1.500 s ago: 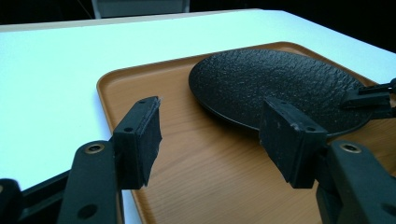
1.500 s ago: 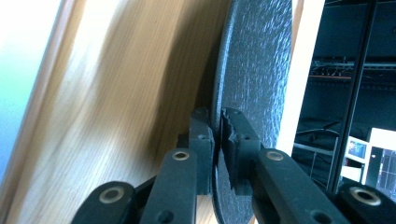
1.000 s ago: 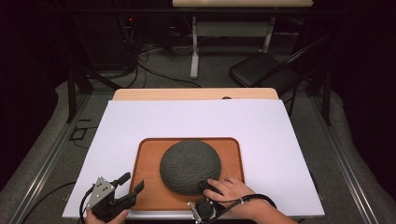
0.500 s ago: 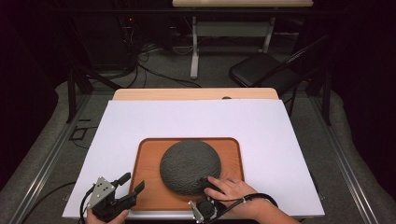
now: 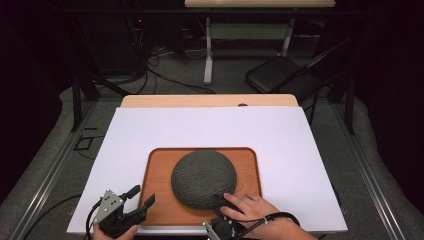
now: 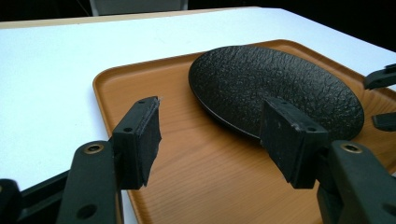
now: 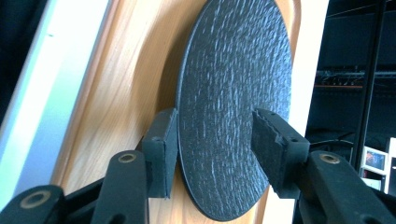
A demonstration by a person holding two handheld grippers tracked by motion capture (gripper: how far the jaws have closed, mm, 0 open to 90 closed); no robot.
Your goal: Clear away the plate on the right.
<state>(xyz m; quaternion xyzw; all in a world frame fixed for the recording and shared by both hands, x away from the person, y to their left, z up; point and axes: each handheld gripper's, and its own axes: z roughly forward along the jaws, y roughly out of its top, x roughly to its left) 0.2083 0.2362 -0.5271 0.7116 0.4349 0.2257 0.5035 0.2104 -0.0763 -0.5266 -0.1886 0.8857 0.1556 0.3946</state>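
The right claw [image 7: 212,149] has just been opening, its jaws straddling the black plate's [image 5: 203,177] near edge, seemingly without pressing; the left claw [image 6: 219,140] gapes over the wooden tray [image 5: 160,172].

A dim lab: cables [image 5: 165,75] on grey carpet, a folding chair [image 5: 280,75], equipment racks behind

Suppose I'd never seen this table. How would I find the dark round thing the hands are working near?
Start at the white table top and find the orange-brown wooden tray near the person's edge. The black plate lies on that tray: round, shallow and pebbly in texture, the only dark thing on the pale wood.
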